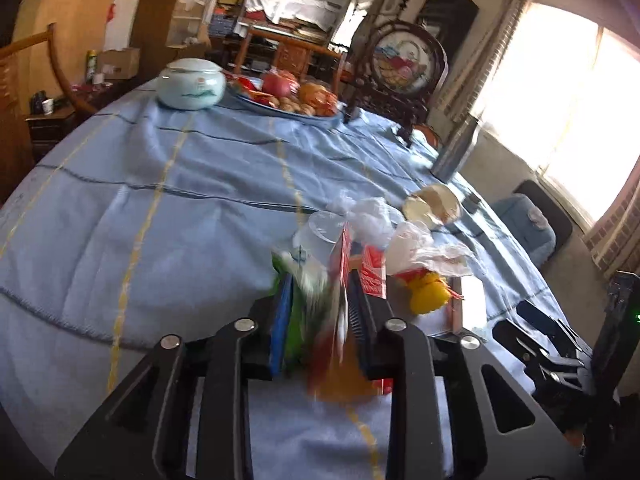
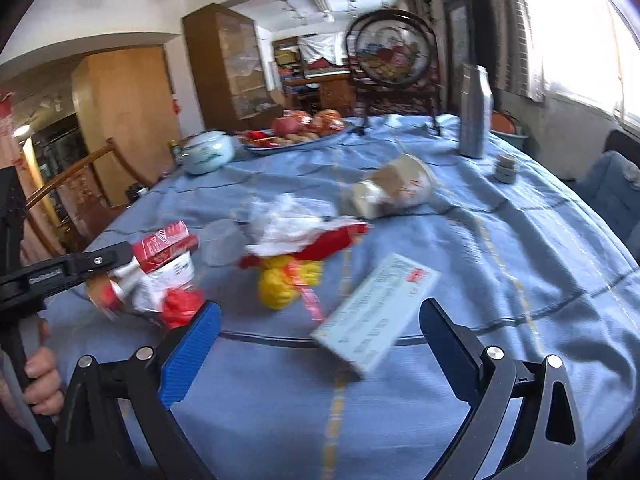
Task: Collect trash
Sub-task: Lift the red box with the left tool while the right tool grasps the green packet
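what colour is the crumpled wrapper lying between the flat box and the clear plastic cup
Bright yellow, with red bits: the crumpled yellow wrapper shows best in the right wrist view.

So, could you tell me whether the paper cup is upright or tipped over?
Tipped over: the paper cup lies on its side on the blue tablecloth.

Blue striped tablecloth over table. Far left: pale lidded ceramic jar, beside it fruit/snack plate. Far ctr: round framed picture on dark stand. Far right: tall grey bottle; small stacked caps nearby.
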### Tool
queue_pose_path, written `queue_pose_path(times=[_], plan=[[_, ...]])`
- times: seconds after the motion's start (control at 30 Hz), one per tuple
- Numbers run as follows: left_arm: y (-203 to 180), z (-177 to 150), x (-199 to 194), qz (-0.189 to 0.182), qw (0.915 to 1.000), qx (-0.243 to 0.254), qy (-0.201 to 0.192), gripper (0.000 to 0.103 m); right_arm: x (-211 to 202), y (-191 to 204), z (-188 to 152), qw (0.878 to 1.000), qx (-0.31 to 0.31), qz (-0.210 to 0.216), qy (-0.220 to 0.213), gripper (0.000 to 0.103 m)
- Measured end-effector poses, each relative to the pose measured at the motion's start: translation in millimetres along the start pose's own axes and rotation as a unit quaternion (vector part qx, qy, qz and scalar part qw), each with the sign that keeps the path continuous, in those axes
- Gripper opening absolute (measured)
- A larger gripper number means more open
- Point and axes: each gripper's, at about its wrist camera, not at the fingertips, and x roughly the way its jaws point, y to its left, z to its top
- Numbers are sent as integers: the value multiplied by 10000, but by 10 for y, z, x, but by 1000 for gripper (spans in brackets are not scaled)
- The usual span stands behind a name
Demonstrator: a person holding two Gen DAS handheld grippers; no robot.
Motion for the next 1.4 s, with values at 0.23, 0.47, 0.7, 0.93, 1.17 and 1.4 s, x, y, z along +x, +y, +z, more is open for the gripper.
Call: queue_pose_path(times=[0.23, 0.47, 0.7, 0.93, 1.17, 1.4], plan=[[268, -90, -115, -3, 9993, -385, 28, 32, 19, 461, -33, 9971, -487, 573, 128, 79], [224, -409, -402, 210, 9995, -234, -82, 72, -18, 560, -35, 9970, -556, 534, 105, 79], [-139, -679, -377, -12, 9983, 574, 125, 67, -45, 365, -44, 9985, -287, 469, 62, 79], [-150, -646, -141, -226, 9984, 390, 340, 11, -98, 267, -84, 9986, -182, 504, 50, 79], [-185, -430, -670, -749, 9957, 352, -415, 3, -141, 230, -70, 9985, -105, 542, -27, 79], [66, -328, -997, -79, 9957, 236, -894, 3, 13, 564, -38, 9934, -316, 1076, 252, 79]])
